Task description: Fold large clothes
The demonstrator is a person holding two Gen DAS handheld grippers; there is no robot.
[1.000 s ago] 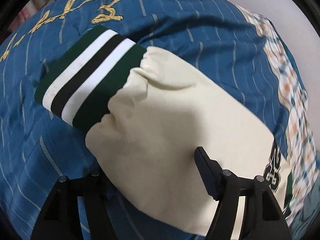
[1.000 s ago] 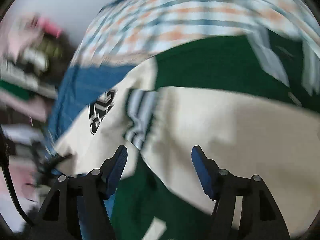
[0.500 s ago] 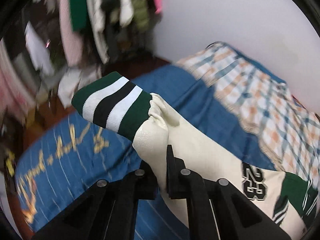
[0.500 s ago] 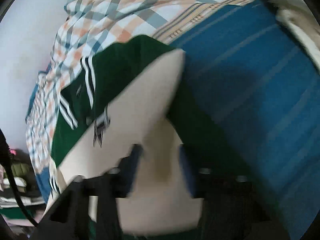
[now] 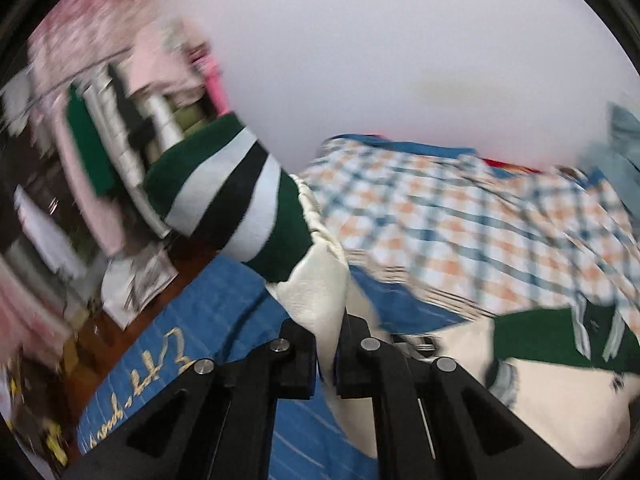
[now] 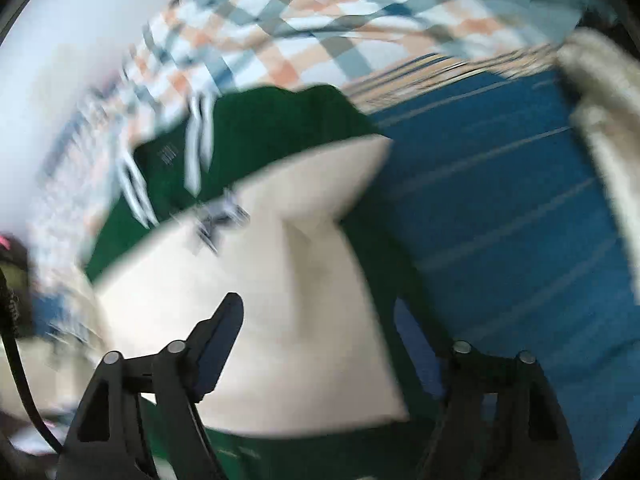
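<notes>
Spread across a bed [image 6: 500, 208] with a blue striped cover and a plaid blanket [image 5: 460, 216] toward the wall: a large green-and-cream jacket [image 6: 256, 140], body lying flat, one cream sleeve [image 6: 288, 320] folded over the green front. Looks bulky and fairly heavy for a garment, soft through the body, likely to sag and drag on the cover rather than slide cleanly. Cream sleeves [image 5: 320, 292] with a leather-like sheen, so probably smoother and a little stiffer than the knit parts, apt to slip in a light pinch. Striped ribbed cuff [image 5: 236, 200] thick and stretchy, a surer hold than the sleeve material. Left tongs [image 5: 326, 360] clamped shut on the sleeve just below that cuff, sleeve end raised off the bed and cuff standing above the fingers. Right tongs [image 6: 320, 344] spread wide, gripping nothing, poised low over the folded sleeve; contact with the cloth not clear through the blur. Best holds, judging from this: near seams, cuff or hem, with both sides lifted together to keep the weight from pulling folds apart.
</notes>
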